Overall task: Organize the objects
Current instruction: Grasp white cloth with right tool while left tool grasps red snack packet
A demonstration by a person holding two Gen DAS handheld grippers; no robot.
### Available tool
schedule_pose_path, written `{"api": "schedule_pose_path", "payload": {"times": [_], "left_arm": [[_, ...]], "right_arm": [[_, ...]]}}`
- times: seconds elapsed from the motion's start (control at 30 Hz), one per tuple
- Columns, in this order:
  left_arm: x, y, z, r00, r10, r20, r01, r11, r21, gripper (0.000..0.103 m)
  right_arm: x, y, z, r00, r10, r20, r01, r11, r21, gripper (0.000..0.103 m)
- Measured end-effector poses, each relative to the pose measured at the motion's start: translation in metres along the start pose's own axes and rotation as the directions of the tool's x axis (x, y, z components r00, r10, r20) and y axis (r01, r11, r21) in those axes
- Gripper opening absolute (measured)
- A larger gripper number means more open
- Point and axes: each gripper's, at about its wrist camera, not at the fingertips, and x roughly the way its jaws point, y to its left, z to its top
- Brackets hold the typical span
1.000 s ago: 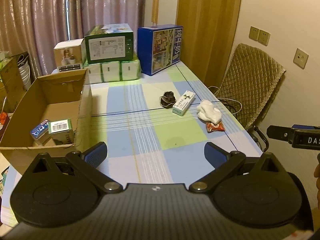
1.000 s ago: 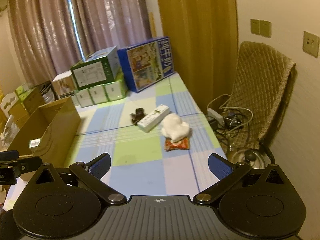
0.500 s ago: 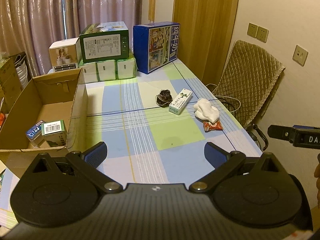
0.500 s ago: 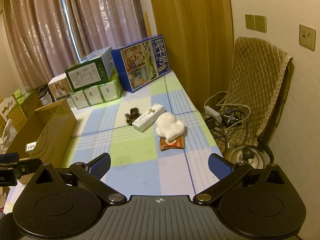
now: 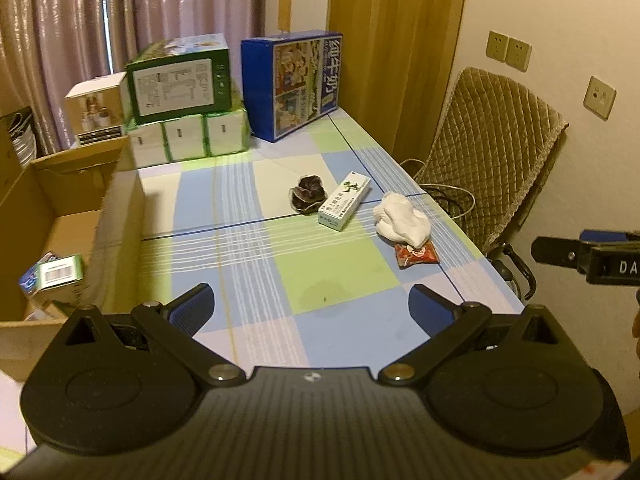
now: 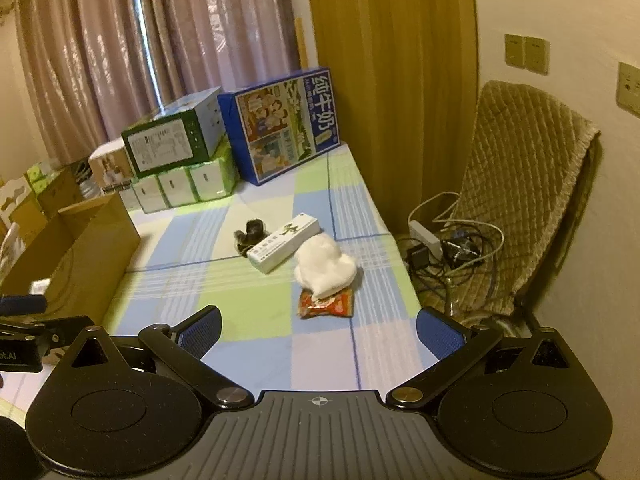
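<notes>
Both grippers hang wide open and empty over the near end of the checked tablecloth (image 5: 328, 276): the left gripper (image 5: 312, 308) beside the open cardboard box (image 5: 116, 216), the right gripper (image 6: 318, 332) nearer the loose stuff. Probably that's so each covers its own side.

Mid-table, right, sits a long white-and-green carton (image 6: 284, 242), long axis running near-left to far-right. Just beside it: a dark crumpled thing (image 6: 250, 234), a white cloth wad (image 6: 326, 266) overlapping a red snack packet (image 6: 328, 306). The box already holds small packages (image 5: 52, 278).

Both hand-held grippers have drawn nearer the white cloth (image 6: 325, 266).
</notes>
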Motion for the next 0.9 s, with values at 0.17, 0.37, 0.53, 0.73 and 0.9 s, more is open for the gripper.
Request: {"api": "schedule_pose_path", "payload": {"times": [0.17,0.37,0.53,0.73,0.9], "left_arm": [[0.030,-0.008,0.007,1.000,-0.024,-0.007,0.024,1.000,0.004,0.102],[0.075,-0.016,0.017,0.999,-0.036,-0.011,0.036,0.999,0.020,0.102],[0.116,-0.017,0.022,0.998,-0.050,-0.036,0.051,0.998,0.023,0.102],[0.155,-0.013,0.023,0.996,-0.057,-0.062,0.058,0.998,0.022,0.102],[0.174,-0.007,0.022,0.995,-0.052,-0.081,0.054,0.998,0.017,0.101]], "right_arm": [[0.032,-0.018,0.010,0.999,0.033,-0.033,-0.034,0.998,-0.044,0.101],[0.074,-0.033,0.024,0.995,0.090,-0.050,-0.095,0.991,-0.096,0.094],[0.118,-0.037,0.031,0.987,0.141,-0.079,-0.152,0.976,-0.158,0.090],[0.178,-0.040,0.034,0.976,0.183,-0.122,-0.205,0.959,-0.196,0.090],[0.226,-0.034,0.040,0.969,0.190,-0.161,-0.226,0.941,-0.251,0.090]]}}
